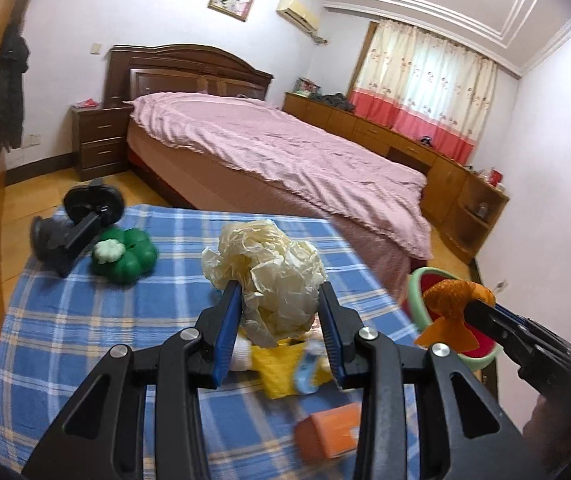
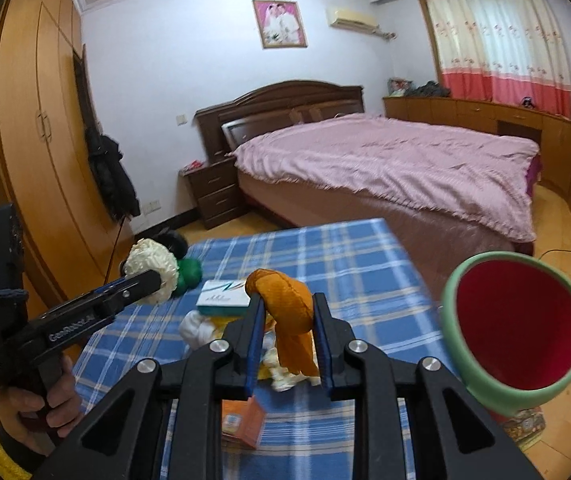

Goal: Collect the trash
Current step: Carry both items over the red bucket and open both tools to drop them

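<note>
My left gripper (image 1: 279, 292) is shut on a crumpled cream plastic wad (image 1: 269, 260), held above the blue plaid table (image 1: 85, 340). The right wrist view shows the same wad (image 2: 151, 264) at the left gripper (image 2: 153, 280), with a hand on its handle. My right gripper (image 2: 287, 306) is shut on a limp orange peel-like scrap (image 2: 281, 286) that hangs between the pads. In the left wrist view that scrap (image 1: 451, 300) and the right gripper (image 1: 473, 310) are in front of a green bin with a red inside (image 1: 419, 288). The bin (image 2: 517, 332) stands right of the table.
On the table lie a green pumpkin-shaped pot (image 1: 125, 256), a black device (image 1: 81, 220), a yellow item (image 1: 281, 368), an orange box (image 1: 331, 436), a white-and-teal box (image 2: 223, 298) and a white rag (image 2: 197, 330). A pink bed (image 1: 285, 152) stands beyond, a wardrobe (image 2: 33, 140) at the left.
</note>
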`<state>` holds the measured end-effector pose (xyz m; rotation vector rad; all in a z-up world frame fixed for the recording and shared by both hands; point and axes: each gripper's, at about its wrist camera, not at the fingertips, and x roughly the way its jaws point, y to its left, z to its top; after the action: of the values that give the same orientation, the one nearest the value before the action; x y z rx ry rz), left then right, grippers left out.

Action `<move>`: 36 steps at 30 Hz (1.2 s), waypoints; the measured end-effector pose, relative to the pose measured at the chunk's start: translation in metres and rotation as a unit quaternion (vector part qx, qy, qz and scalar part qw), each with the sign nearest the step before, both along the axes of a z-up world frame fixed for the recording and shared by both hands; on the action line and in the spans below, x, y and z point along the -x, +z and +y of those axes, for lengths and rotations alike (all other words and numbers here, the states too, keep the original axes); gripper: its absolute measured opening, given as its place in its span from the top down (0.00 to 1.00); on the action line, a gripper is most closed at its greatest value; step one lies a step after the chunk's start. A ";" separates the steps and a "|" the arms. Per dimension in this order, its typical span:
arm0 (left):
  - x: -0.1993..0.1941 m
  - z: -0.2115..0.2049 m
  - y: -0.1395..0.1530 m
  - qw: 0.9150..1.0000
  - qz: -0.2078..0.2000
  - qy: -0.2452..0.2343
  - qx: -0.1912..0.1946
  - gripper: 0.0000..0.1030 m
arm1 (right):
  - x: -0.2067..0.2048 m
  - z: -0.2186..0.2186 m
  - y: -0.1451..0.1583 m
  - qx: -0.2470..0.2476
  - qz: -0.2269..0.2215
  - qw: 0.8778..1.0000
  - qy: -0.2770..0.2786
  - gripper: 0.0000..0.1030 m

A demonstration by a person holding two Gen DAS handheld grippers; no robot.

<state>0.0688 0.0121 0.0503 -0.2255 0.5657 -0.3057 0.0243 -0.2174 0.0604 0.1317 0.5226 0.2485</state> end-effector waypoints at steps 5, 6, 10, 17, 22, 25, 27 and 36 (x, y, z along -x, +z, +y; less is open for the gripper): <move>0.003 -0.024 0.015 1.000 -0.003 -0.029 0.010 0.62 | 0.011 -0.030 0.019 -0.004 -0.019 0.999 -0.033 0.75; 0.004 -0.031 0.018 0.999 -0.004 -0.035 0.010 0.63 | 0.013 -0.035 0.022 -0.002 -0.021 0.999 -0.039 0.75; 0.005 -0.060 0.030 0.998 -0.014 -0.060 0.004 0.62 | 0.019 -0.062 0.034 0.007 -0.030 0.997 -0.071 0.75; -0.004 -0.129 0.041 0.993 -0.012 -0.114 -0.008 0.63 | 0.026 -0.121 0.033 -0.001 -0.020 0.992 -0.126 0.75; -0.016 -0.179 0.029 0.989 0.005 -0.148 -0.021 0.63 | 0.021 -0.163 0.014 -0.017 0.001 0.988 -0.157 0.75; -0.028 -0.210 0.015 0.985 0.025 -0.169 -0.030 0.63 | 0.015 -0.185 -0.004 -0.025 0.017 0.985 -0.170 0.75; -0.033 -0.228 0.006 0.983 0.038 -0.178 -0.037 0.63 | 0.012 -0.198 -0.015 -0.029 0.026 0.983 -0.179 0.75; -0.055 -0.284 -0.038 0.970 0.096 -0.212 -0.066 0.62 | 0.000 -0.234 -0.054 -0.048 0.065 0.976 -0.203 0.75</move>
<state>0.1242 -0.2716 0.0126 -0.0018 0.8238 -0.6633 0.0245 -0.4513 0.0067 0.3463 0.6021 -0.1349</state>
